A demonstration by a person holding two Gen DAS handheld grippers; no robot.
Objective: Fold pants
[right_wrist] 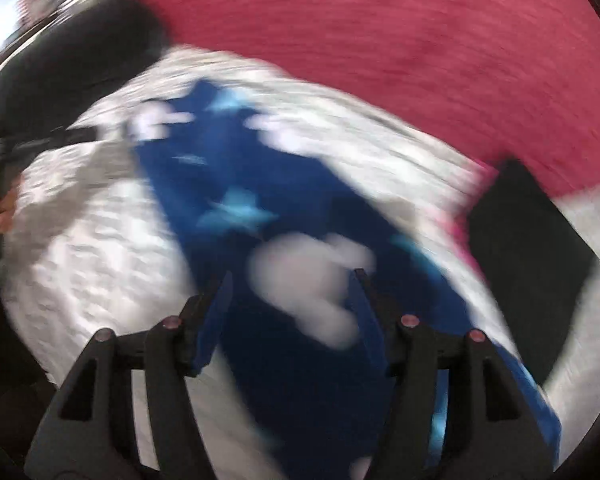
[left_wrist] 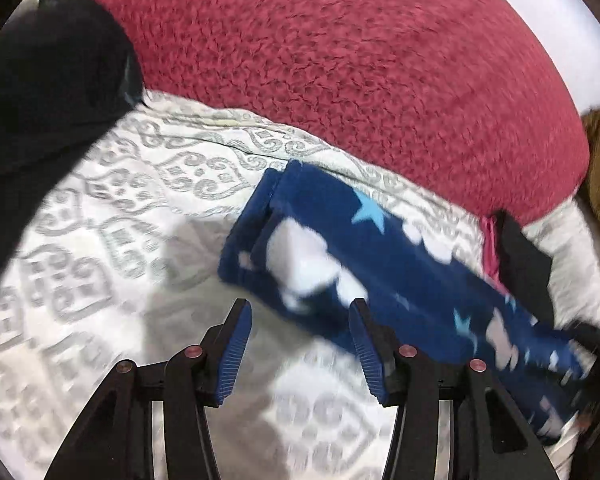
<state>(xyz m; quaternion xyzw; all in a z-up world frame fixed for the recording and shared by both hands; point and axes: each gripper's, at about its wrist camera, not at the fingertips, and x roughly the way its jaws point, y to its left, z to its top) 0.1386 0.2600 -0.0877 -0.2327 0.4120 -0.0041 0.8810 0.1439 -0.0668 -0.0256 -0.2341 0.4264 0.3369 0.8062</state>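
Blue fleece pants (left_wrist: 340, 248) with white clouds and light-blue stars lie folded into a long strip on a white patterned bedspread (left_wrist: 100, 220). My left gripper (left_wrist: 300, 312) is open and empty, just above the near edge of the pants, its right finger over the fabric. In the blurred right wrist view the pants (right_wrist: 236, 184) run from the upper left down under my right gripper (right_wrist: 292, 280), which is open with its jaws either side of a white cloud patch, holding nothing.
A red fuzzy blanket (left_wrist: 340, 60) covers the far side of the bed. A dark garment (left_wrist: 48, 80) lies at the left. A black item with a pink edge (left_wrist: 524, 264) lies by the right end of the pants, also in the right wrist view (right_wrist: 528, 264).
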